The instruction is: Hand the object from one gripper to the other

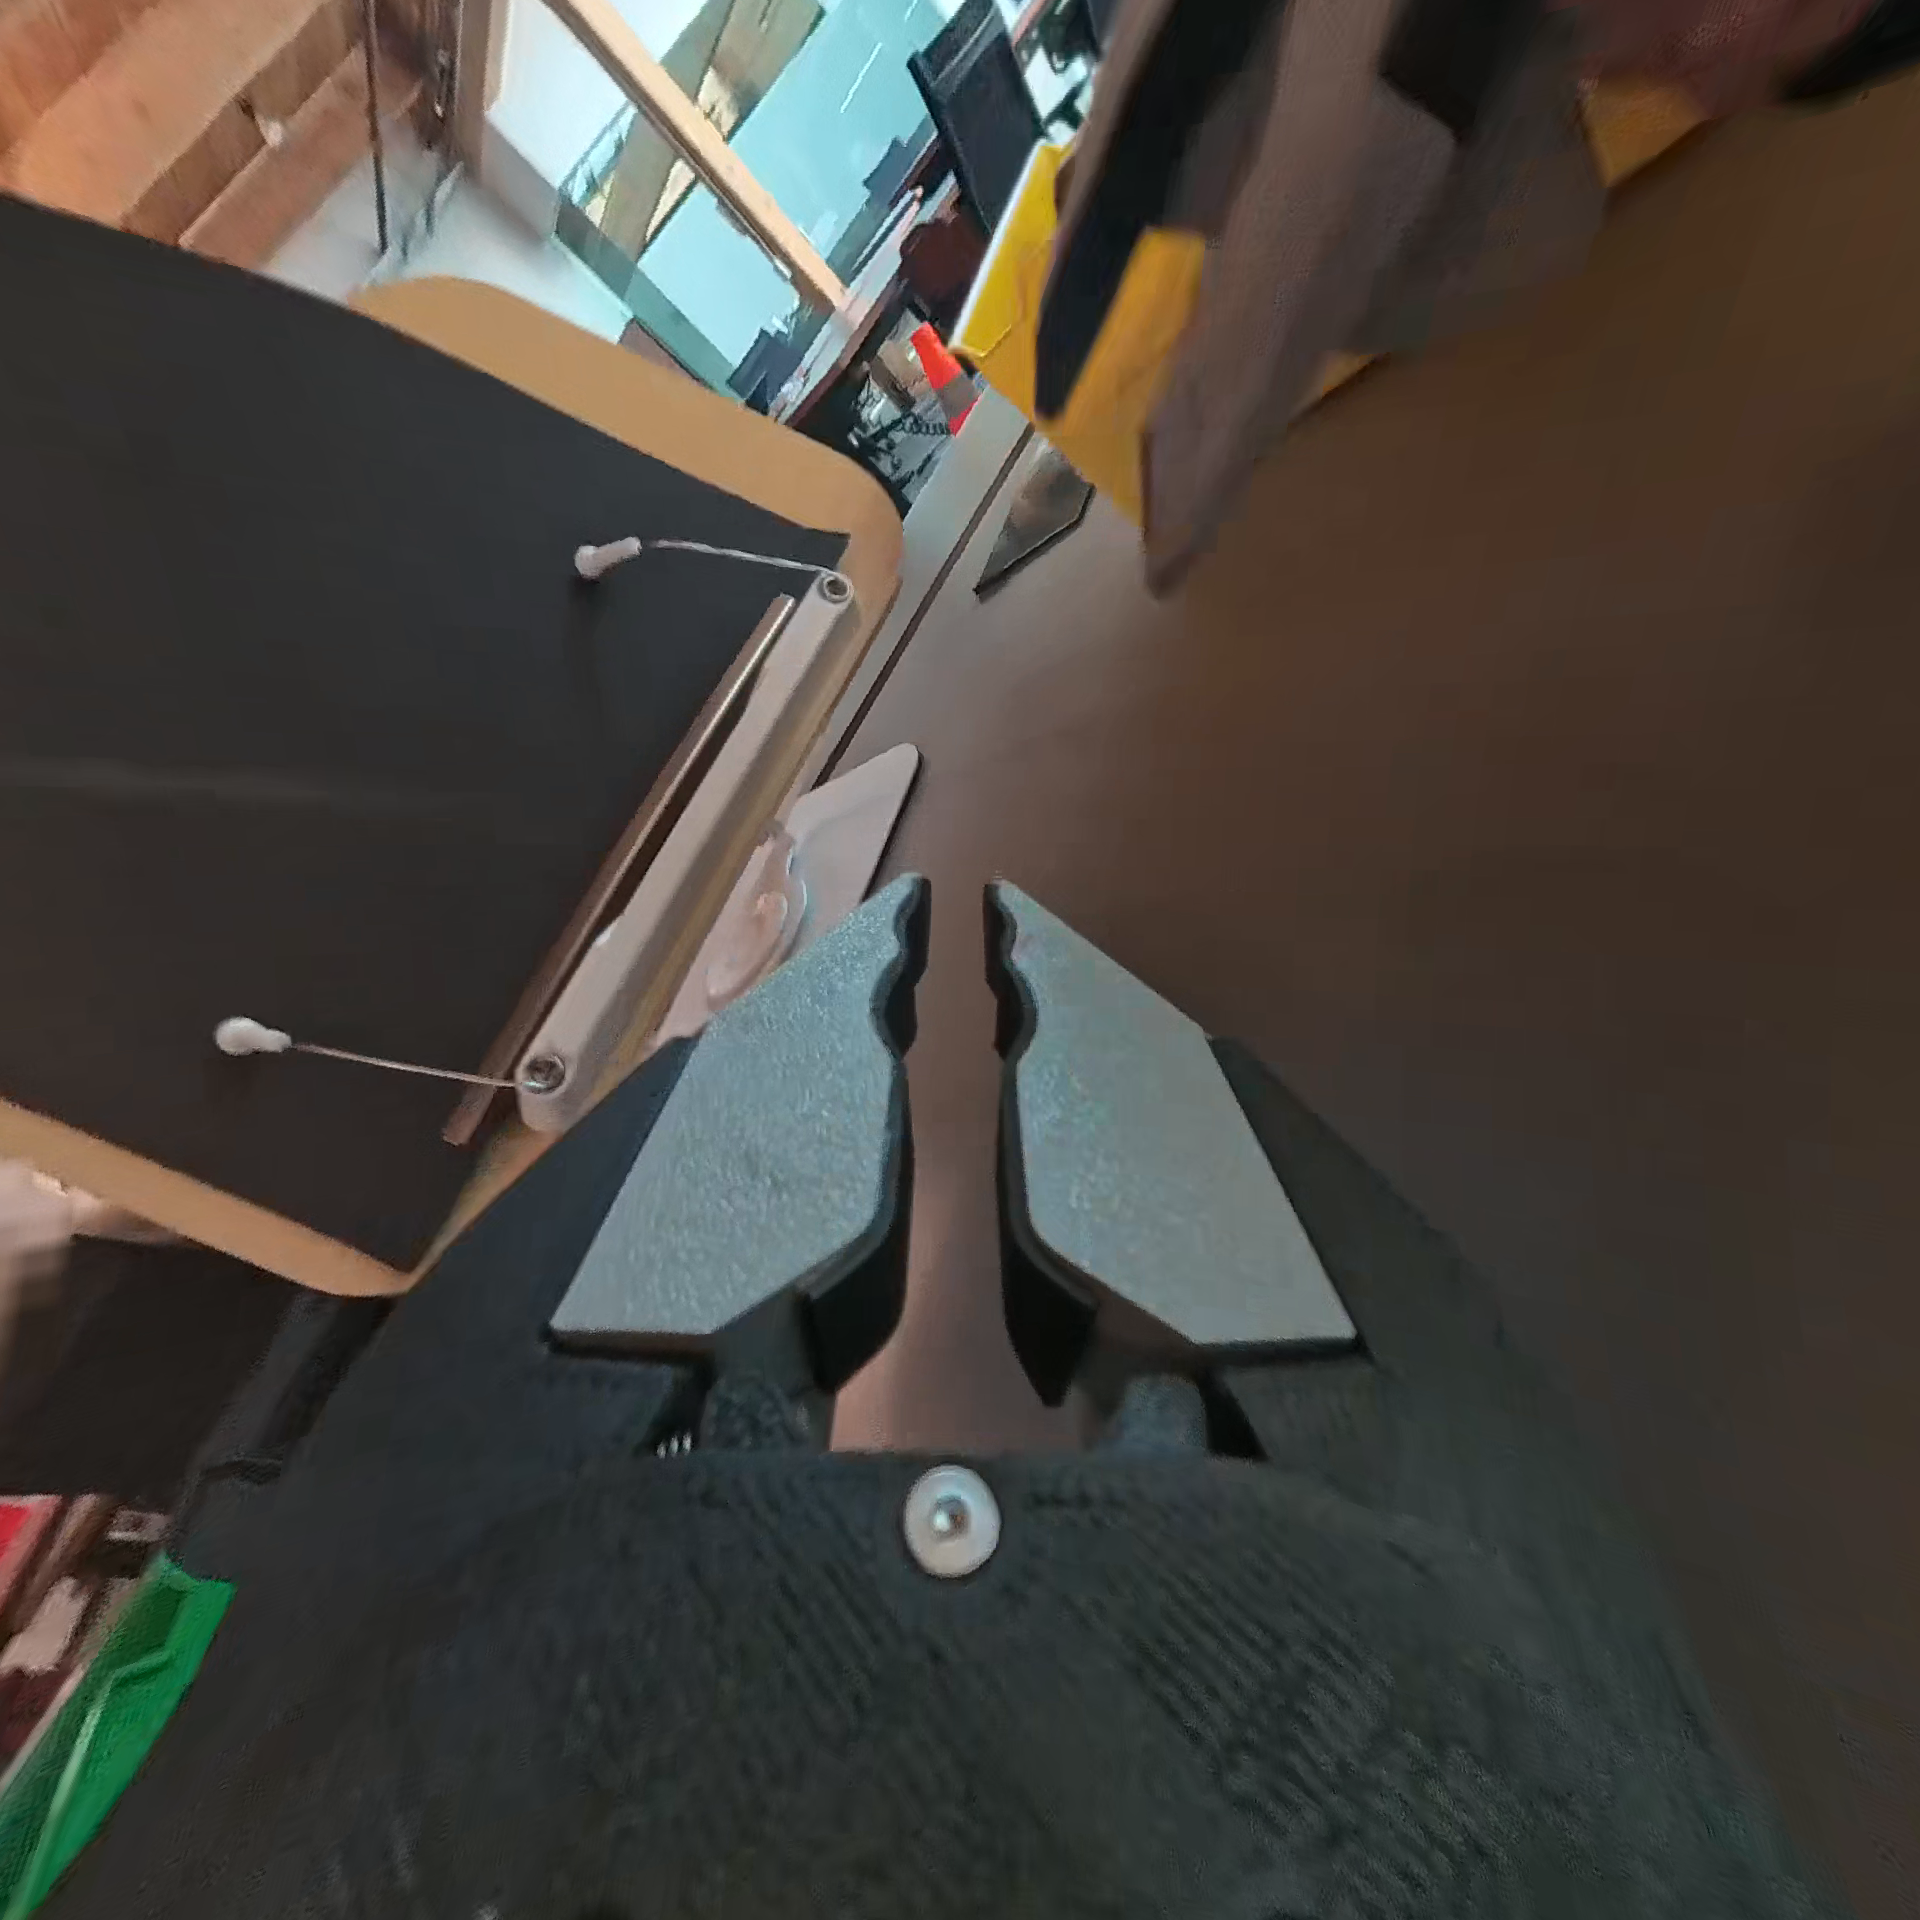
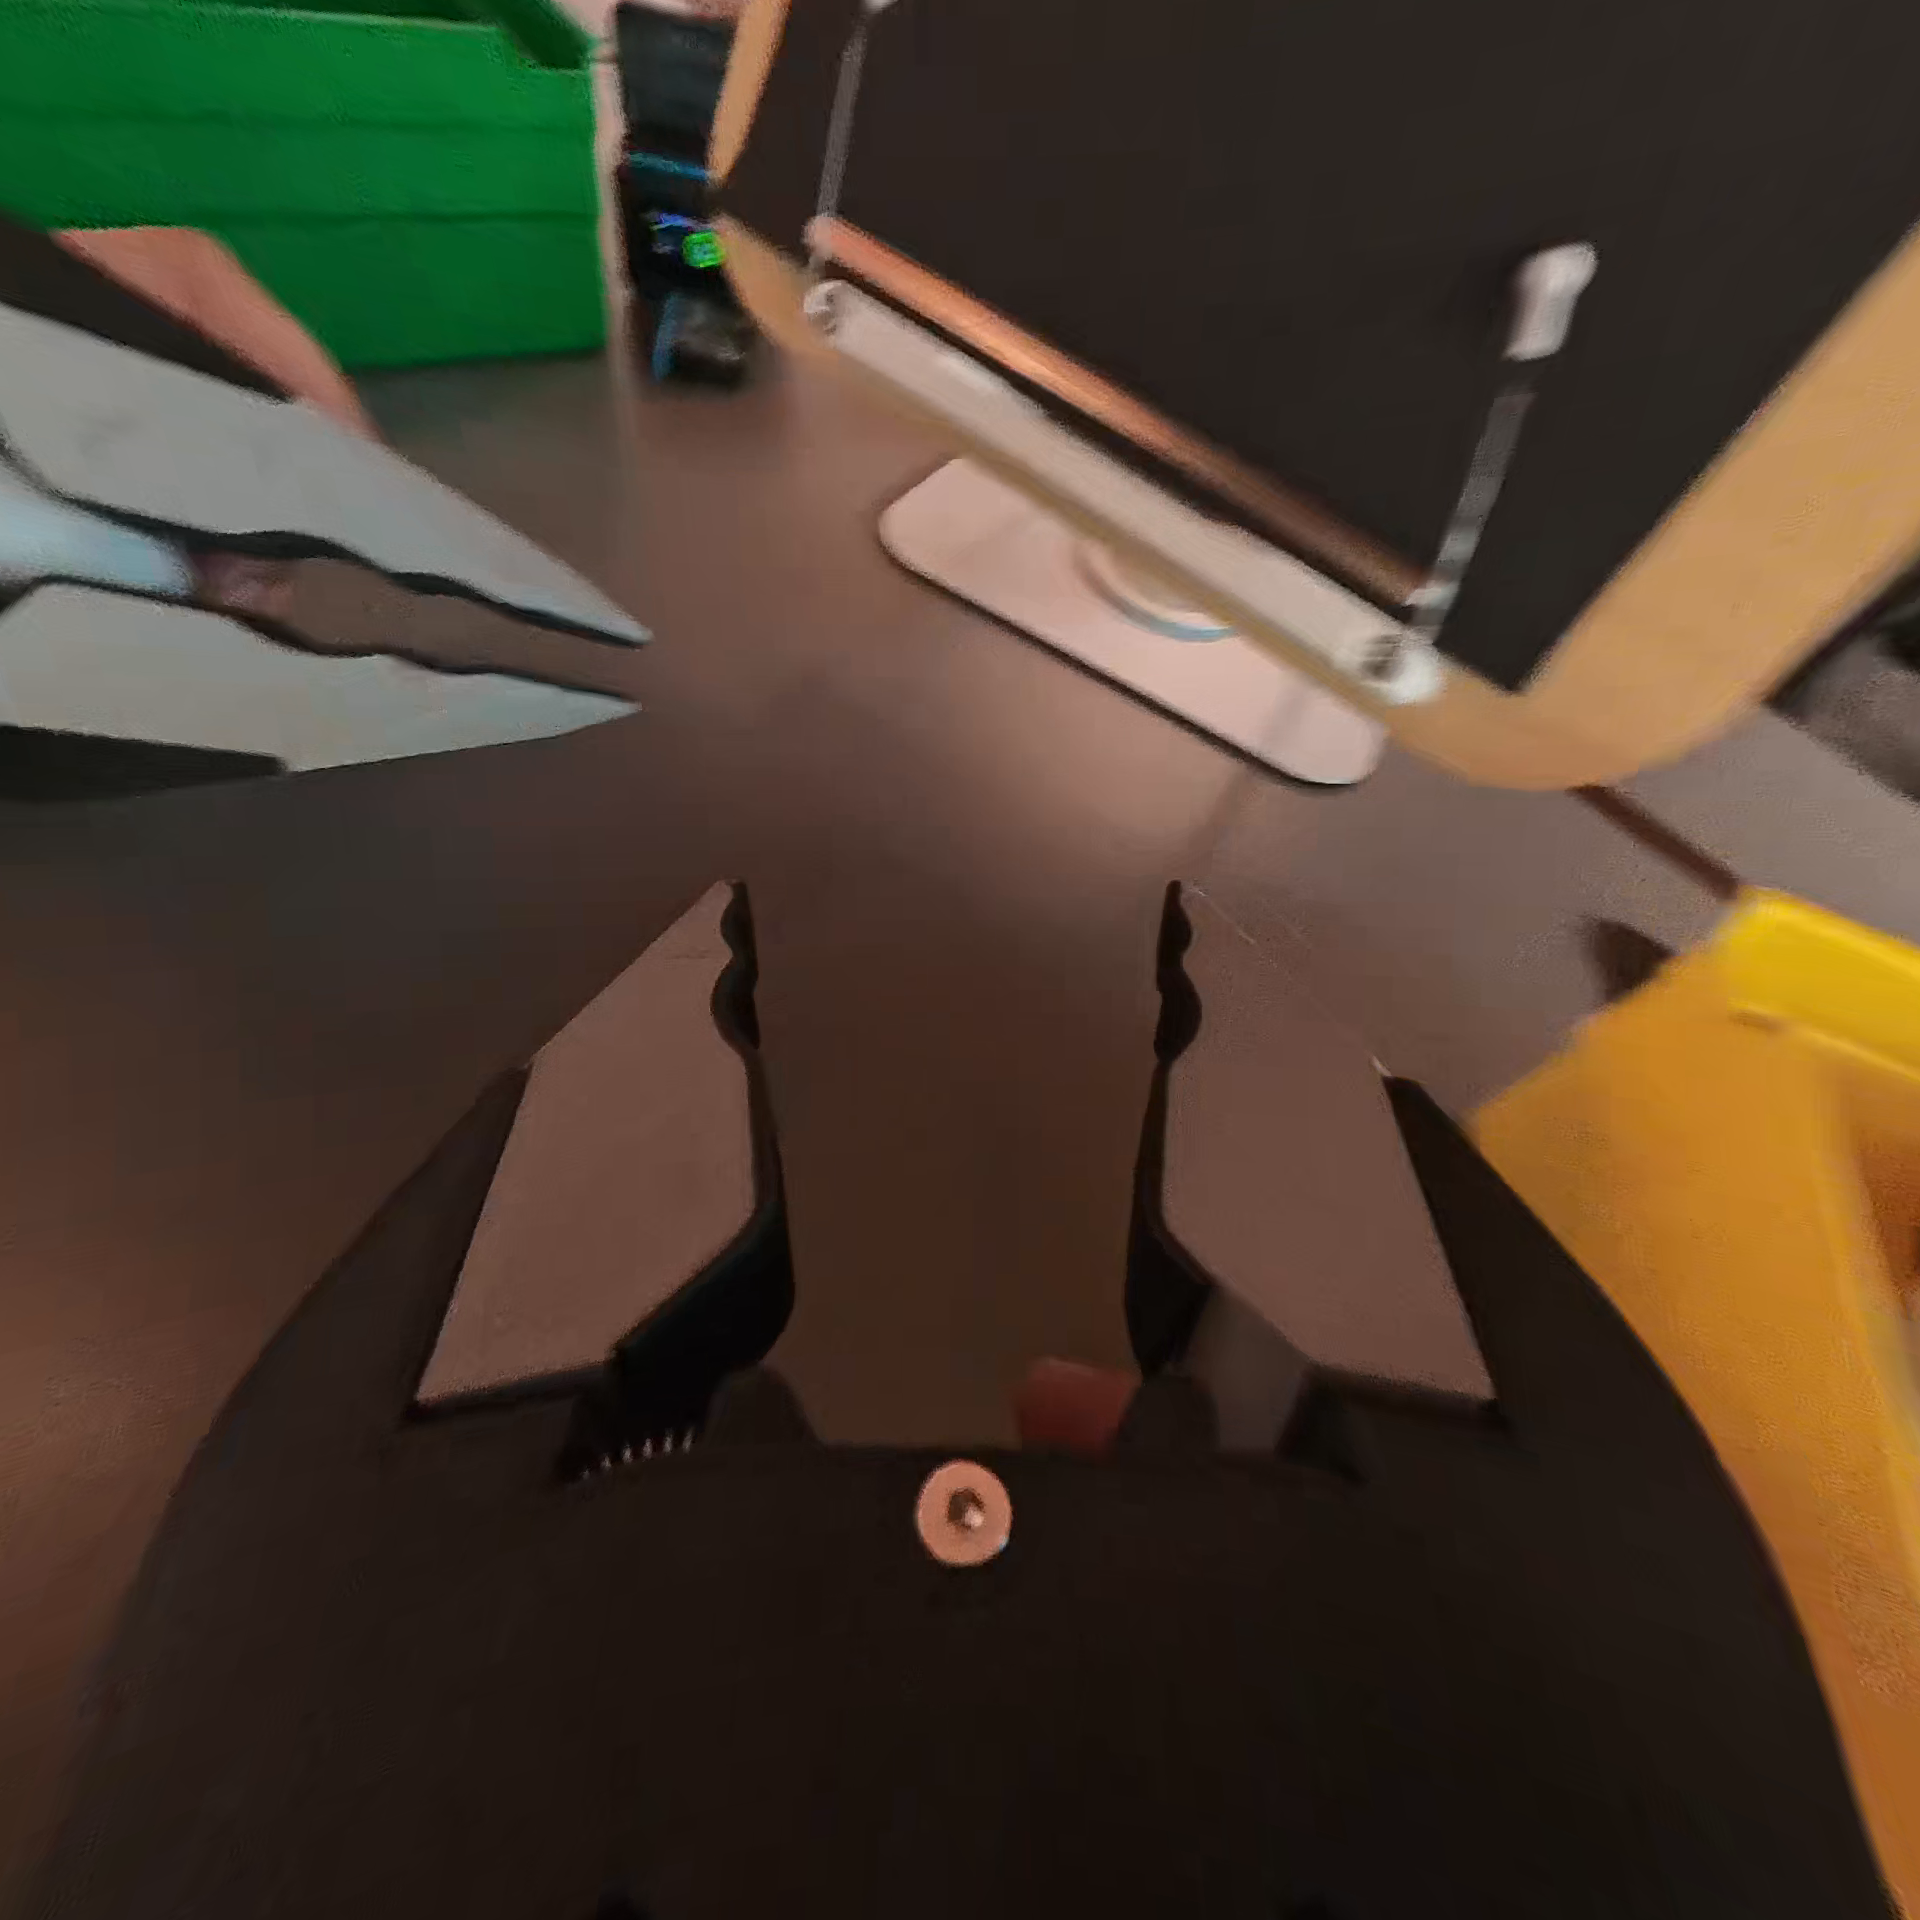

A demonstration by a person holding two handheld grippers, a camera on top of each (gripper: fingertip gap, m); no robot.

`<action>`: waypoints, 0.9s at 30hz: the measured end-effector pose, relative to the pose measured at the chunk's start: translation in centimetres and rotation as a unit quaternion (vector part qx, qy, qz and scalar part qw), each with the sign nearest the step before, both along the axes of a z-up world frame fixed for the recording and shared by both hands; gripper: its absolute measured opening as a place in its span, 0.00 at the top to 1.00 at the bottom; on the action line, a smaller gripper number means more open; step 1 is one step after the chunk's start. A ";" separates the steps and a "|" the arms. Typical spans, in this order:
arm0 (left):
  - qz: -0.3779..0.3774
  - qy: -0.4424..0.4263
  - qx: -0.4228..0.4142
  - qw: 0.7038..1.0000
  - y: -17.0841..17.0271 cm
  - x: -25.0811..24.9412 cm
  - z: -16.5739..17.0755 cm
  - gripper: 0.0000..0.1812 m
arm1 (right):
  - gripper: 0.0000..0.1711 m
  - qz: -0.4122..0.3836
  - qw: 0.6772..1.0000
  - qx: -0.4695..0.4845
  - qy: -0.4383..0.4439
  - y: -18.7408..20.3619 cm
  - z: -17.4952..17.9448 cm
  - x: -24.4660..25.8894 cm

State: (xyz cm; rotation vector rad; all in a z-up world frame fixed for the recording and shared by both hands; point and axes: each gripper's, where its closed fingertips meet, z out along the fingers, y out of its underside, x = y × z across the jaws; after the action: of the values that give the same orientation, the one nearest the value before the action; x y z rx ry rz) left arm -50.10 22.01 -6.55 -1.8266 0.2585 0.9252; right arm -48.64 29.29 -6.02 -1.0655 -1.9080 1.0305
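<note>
The object to be handed over cannot be made out in either view. The left gripper (image 1: 956, 896) is seen nearly closed, a narrow gap left, nothing grasped. The right gripper (image 2: 956, 899) is spread wide and empty above the brown table (image 2: 935, 748), beside a yellow bin (image 2: 1714, 1195).

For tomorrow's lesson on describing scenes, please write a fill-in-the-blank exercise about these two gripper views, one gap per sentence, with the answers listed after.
1. The bin at the top left of the right wrist view is ____ in colour.
2. The bin beside the right gripper is ____.
3. Neither the right gripper nor the left gripper holds anything: both are ____.
4. The stand with the black board rests on a pale flat ____ on the table.

Missing words: green; yellow; empty; base
</note>
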 end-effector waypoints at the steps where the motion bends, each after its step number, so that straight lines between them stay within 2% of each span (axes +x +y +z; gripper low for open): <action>1: -0.003 -0.014 0.006 1.000 0.0 0.0 0.0 0.97 | 0.55 0.022 1.000 -0.014 -0.006 -1.4 -0.7 -0.2; 4: -0.022 -0.071 0.044 0.996 0.2 0.4 0.5 0.99 | 0.55 0.077 0.995 -0.054 -0.040 -4.9 -3.4 -0.5; 6: -0.027 -0.096 0.058 0.993 0.2 0.4 0.7 0.99 | 0.55 0.090 0.993 -0.047 -0.061 -5.8 -4.3 -1.0; 11: -0.013 -0.137 0.100 0.986 -0.3 -0.5 1.5 1.00 | 0.53 0.081 0.989 -0.123 -0.026 -6.8 -2.4 -3.7; 14: -0.009 -0.159 0.121 0.980 -0.6 -1.1 1.8 1.00 | 0.52 0.073 0.988 -0.133 -0.010 -6.5 -1.8 -4.9; 27: -0.002 -0.182 0.127 0.975 -0.9 -1.7 1.8 1.00 | 0.52 0.075 0.982 -0.171 0.027 -5.3 -0.3 -4.2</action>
State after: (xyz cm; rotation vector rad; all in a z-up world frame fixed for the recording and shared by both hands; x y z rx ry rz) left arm -51.77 21.06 -4.74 -1.7146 -0.0821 0.5750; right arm -52.79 23.98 -6.34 -1.0772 -1.8287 1.4983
